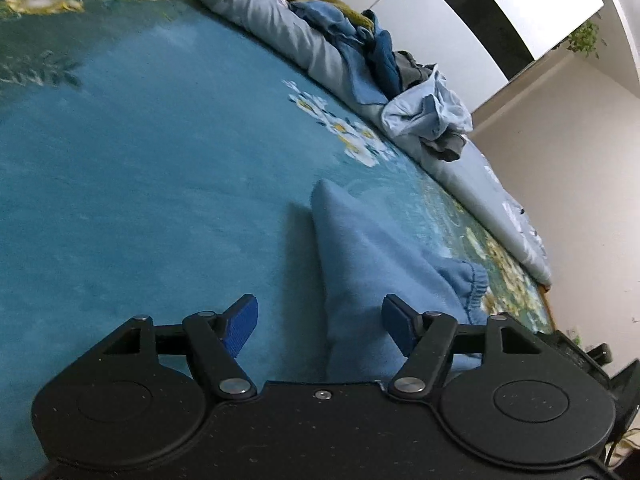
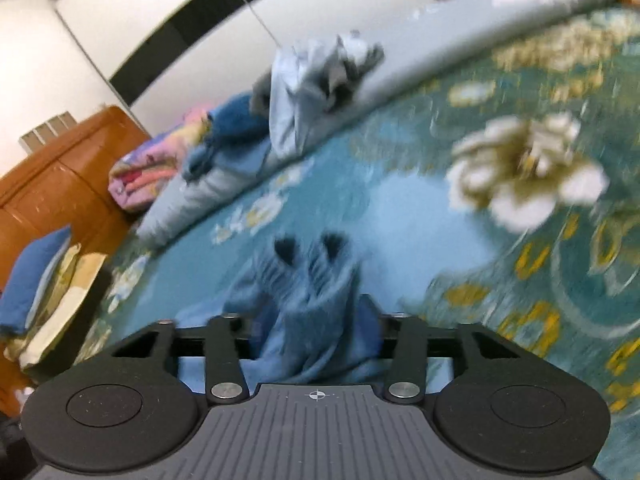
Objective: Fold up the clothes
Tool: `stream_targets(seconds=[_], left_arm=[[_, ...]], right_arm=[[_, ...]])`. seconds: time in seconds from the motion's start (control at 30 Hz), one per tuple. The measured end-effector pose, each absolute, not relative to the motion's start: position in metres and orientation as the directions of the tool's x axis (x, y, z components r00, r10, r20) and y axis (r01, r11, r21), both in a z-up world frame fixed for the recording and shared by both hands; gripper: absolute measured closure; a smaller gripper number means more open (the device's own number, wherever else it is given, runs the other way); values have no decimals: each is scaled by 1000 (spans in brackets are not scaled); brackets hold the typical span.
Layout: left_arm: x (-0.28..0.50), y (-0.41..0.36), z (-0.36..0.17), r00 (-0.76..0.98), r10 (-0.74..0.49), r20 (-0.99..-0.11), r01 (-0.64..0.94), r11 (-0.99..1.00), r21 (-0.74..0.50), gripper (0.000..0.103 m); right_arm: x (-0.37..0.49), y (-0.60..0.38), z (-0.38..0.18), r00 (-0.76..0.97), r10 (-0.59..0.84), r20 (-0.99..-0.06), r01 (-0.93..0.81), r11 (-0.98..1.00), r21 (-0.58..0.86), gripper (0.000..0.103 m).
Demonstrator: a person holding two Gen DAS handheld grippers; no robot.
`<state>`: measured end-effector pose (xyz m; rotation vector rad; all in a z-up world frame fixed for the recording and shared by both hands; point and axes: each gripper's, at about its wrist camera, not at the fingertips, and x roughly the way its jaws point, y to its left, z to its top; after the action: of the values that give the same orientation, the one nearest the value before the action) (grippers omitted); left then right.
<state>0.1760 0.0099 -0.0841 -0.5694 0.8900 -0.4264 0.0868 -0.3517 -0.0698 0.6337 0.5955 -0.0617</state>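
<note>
A light blue fleece garment (image 1: 372, 264) lies folded on the teal floral bedspread (image 1: 140, 184), with an elastic cuff (image 1: 476, 280) at its right. My left gripper (image 1: 320, 324) is open, its blue pads either side of the garment's near end, holding nothing. In the right wrist view the same blue garment (image 2: 308, 300) is bunched between the fingers of my right gripper (image 2: 312, 320), which is shut on it; the two cuffed ends (image 2: 312, 252) point away from me. The right view is motion-blurred.
A rolled grey quilt (image 1: 280, 28) runs along the bed's far side with a pile of unfolded clothes (image 1: 424, 116) on it. The right wrist view shows folded pink clothes (image 2: 148, 168), a wooden headboard (image 2: 60, 176) and pillows (image 2: 44, 280) at the left.
</note>
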Motion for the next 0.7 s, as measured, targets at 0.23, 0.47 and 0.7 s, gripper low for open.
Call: stream_targets(seconds=[0.23,0.47,0.7], left_arm=[[195,-15,-99,518,-625,-584,107,725,-681,34],[191,-24,-106,511,-664,-546,115,682,-722,37],[184,-25,-102,520,-656,-548,115,689,-715,55]], right_arm=[[91,-366,-92,809,191,-555,226,772,595,20],[101,-357,-98,809,176,-561,249,761,598,22],[97,-360,-93,797,206,-568,232,764,602,63]])
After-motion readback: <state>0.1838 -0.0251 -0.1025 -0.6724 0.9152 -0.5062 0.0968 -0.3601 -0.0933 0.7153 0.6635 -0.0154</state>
